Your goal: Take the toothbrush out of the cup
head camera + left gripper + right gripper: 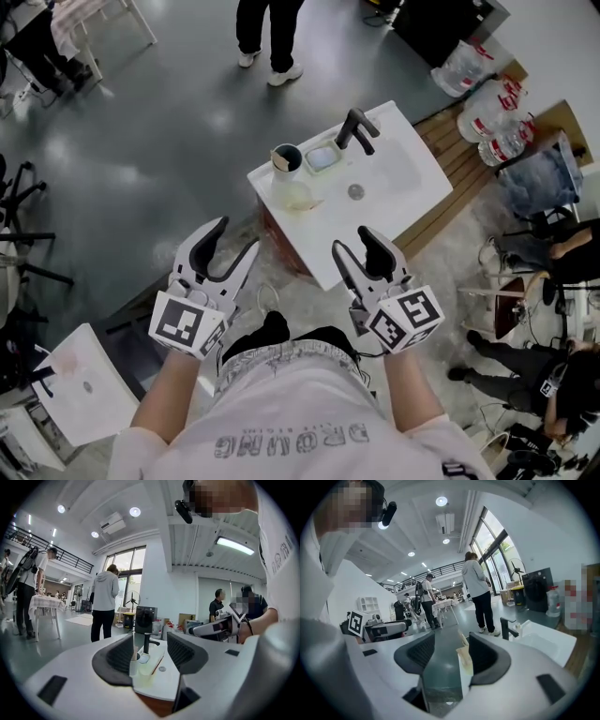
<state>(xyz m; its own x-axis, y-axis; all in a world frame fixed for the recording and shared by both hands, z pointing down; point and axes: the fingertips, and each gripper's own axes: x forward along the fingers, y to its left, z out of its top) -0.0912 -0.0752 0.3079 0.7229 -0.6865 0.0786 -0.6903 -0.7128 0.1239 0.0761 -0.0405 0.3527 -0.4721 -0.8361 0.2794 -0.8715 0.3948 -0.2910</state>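
Toothbrush (278, 162): upright in the cup (289, 155), ahead of both grippers and well apart from either, closer to the line of the left gripper (236, 242) than to that of the right gripper (353, 242). Both pairs of jaws spread wide, holding nothing, with only open air between them and the white sink (394, 202) farther on. Likely trouble, nearest first: could clip the pale translucent container (296, 195), just on the gripper side of the cup and square in the left gripper's path, and push it into the cup or off the edge. Could then close on the cup rim instead of the thin handle, since little of the brush shows above it. Might drag or tip the cup if lifted at a slant, with the cup near the sink's corner and seemingly light. Could bump the soap dish (322, 157) just beside the cup, or the black faucet (357, 128) beyond it, by overshooting. Counted, near to far: two grippers, one sink, one pale container, one drain (355, 192), one cup, one toothbrush, one soap dish, one faucet, and one standing person (272, 37) on the floor past the sink.
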